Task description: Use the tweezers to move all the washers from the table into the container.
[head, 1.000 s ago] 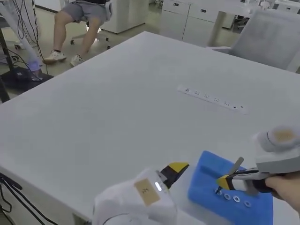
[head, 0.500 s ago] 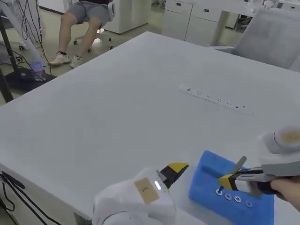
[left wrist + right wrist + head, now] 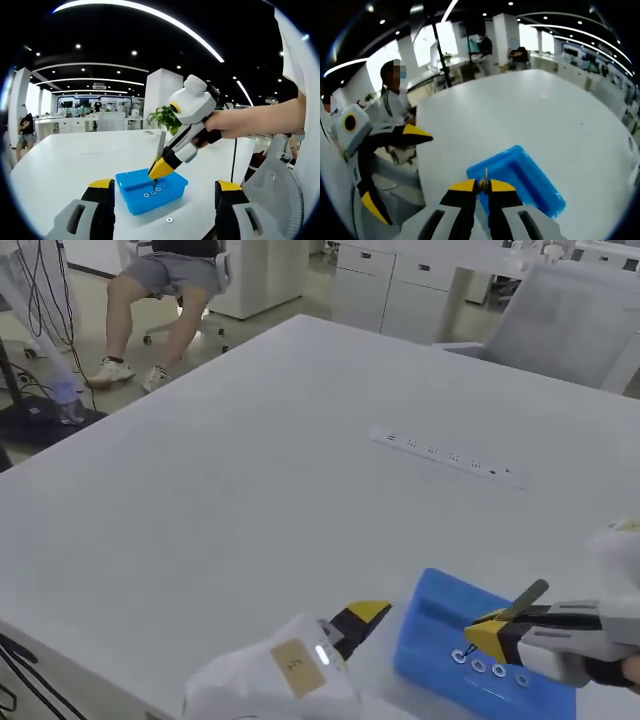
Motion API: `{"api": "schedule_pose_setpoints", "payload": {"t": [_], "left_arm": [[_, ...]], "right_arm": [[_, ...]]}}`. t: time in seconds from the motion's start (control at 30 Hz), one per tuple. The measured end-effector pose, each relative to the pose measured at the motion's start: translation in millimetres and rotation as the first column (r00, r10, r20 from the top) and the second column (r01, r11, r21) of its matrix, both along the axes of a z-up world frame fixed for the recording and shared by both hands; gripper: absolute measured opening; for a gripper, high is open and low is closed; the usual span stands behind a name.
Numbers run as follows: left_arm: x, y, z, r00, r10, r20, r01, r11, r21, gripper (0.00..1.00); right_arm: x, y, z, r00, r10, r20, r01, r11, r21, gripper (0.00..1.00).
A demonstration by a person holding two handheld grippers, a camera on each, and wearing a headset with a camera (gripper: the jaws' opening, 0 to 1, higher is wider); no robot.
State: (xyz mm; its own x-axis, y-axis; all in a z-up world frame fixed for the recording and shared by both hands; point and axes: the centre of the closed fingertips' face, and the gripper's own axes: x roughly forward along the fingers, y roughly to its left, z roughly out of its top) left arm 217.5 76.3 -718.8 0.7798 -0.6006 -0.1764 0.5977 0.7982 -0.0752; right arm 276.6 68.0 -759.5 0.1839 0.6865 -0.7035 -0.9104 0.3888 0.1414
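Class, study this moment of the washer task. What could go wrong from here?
1. The tweezers, clamped in the right gripper, point down over loose washers in the container; lifting carelessly could flick one out.
2. One washer lies on the table beside the container and might be overlooked.

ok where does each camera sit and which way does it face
Head view: on the person's head, looking forward and down at the table and blue container; left gripper and right gripper at bottom.
Left gripper view: on the left gripper, facing the container and right gripper held by a hand; own jaws wide apart.
Right gripper view: on the right gripper, looking along jaws shut on the tweezers at the container; left gripper at left.
Shared: all three show the container.
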Motion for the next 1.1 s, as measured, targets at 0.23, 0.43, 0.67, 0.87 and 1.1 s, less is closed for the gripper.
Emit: {"api": "schedule_pose_setpoints", "payload": {"t": [0.23,0.43,0.67,0.87,1.1], "left_arm": [[-0.7,-1.0,-0.9,1.0,-0.008,0.0,0.008,1.0,0.004,0.83],[-0.4,-0.1,-1.1,1.0,-0.004,0.001,0.004,1.0,0.006,0.83],[-0.5,-0.4,-3.0,1.0,-0.006,-0.002,0.006,1.0,0.016,0.83],[-0.5,-0.5,-4.1,1.0,-0.007,-0.004,0.007,1.0,0.023,0.82],[-0.5,-0.5,-4.5,1.0,-0.007,-0.006,0.007,1.0,0.027,0.82]], "right_arm": [[-22.4,2.0,-16.9,0.998,0.026,-0.059,-0.025,1.0,0.01,0.06],[-34.1,-1.3,-45.7,0.989,0.021,-0.146,-0.021,1.0,0.001,0.06],[-40.3,-9.8,-69.1,0.98,0.007,-0.2,-0.013,1.0,-0.028,0.06],[-39.0,-11.6,-73.4,0.978,-0.001,-0.21,-0.004,1.0,-0.025,0.06],[-35.2,-9.9,-75.7,0.98,0.007,-0.201,-0.013,0.999,-0.03,0.06]]}}
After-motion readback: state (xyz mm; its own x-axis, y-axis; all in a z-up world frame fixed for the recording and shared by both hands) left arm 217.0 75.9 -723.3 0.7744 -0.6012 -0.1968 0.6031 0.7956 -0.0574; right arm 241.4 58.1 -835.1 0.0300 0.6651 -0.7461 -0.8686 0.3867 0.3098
